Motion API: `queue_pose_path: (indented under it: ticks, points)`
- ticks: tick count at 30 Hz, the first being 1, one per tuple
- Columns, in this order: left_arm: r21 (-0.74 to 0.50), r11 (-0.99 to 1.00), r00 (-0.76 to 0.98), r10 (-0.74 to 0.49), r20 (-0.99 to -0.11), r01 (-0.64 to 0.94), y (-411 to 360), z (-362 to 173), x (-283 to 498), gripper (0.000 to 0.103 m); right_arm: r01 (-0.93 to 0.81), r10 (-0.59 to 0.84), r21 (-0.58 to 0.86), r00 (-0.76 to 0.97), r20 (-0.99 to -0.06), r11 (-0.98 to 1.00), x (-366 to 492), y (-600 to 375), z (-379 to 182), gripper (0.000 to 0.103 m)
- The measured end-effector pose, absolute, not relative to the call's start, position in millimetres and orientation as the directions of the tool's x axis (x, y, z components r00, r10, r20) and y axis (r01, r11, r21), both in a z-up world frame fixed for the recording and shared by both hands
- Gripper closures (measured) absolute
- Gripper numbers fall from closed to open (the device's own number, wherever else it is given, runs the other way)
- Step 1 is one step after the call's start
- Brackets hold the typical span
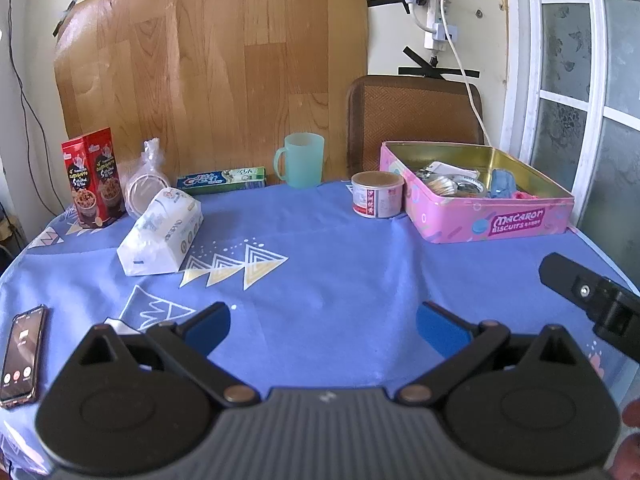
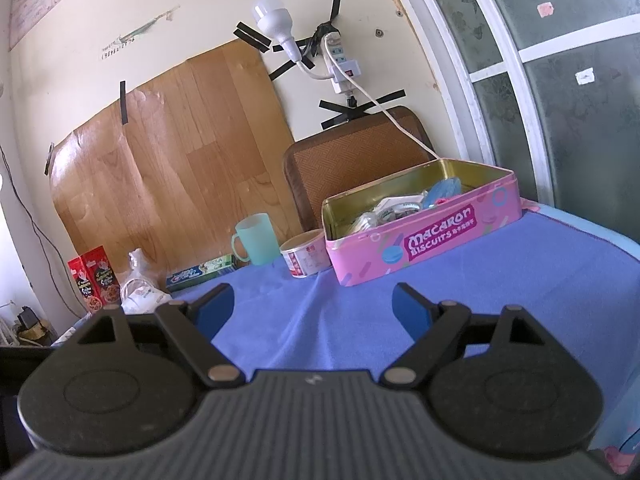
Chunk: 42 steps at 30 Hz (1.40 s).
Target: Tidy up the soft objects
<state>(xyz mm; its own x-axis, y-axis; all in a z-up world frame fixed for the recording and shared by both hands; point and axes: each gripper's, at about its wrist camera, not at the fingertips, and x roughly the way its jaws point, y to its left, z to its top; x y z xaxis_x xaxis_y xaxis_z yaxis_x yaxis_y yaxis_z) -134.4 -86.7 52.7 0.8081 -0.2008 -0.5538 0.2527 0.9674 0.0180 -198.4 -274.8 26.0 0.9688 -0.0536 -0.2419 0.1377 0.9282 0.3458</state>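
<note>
A blue tablecloth [image 1: 340,248] with pale triangle prints covers the table, and behind it a wood-grain sheet [image 1: 216,72] is taped to the wall beside a brown chair back [image 1: 412,120]. At the far right of the cloth sits the open pink biscuit tin [image 1: 492,216], its gold inside holding a jumble of small items, among them something soft and blue [image 1: 505,184] (what exactly it is cannot be told). The white tissue pack [image 1: 162,228], the plainest soft thing in view, lies on its side at the left of the cloth, well apart from the tin. Behind it stand a red snack box [image 1: 94,178] and a clear bag of round lids [image 1: 146,184], with a green toothpaste box [image 1: 222,180] and a mint mug [image 1: 300,160] along the back edge. A small round can [image 1: 378,194] sits just beside the tin. A phone [image 1: 22,356] lies at the near left. The left gripper [image 1: 323,330] hovers over bare cloth with its blue pads spread wide and nothing between them; the right gripper [image 2: 313,308] is likewise spread and empty, pointed toward the tin.
</note>
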Motion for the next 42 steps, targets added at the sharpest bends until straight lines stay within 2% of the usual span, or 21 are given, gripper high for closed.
queue_pose_path:
  ticks: [34,42]
  points:
    - [0.009,0.967,0.81,-0.207,-0.549,0.254,-85.2,54.4,-134.4,0.0,0.144,-0.059,0.348,0.968,-0.245,0.926,-198.4,-275.8,24.6,0.015]
    - [-0.025,0.961,0.827,-0.25,-0.503,0.275,-80.0,62.0,-135.0,0.0,0.148,-0.065,0.342,0.968,-0.243,0.928,-199.0,-277.6,24.4,0.015]
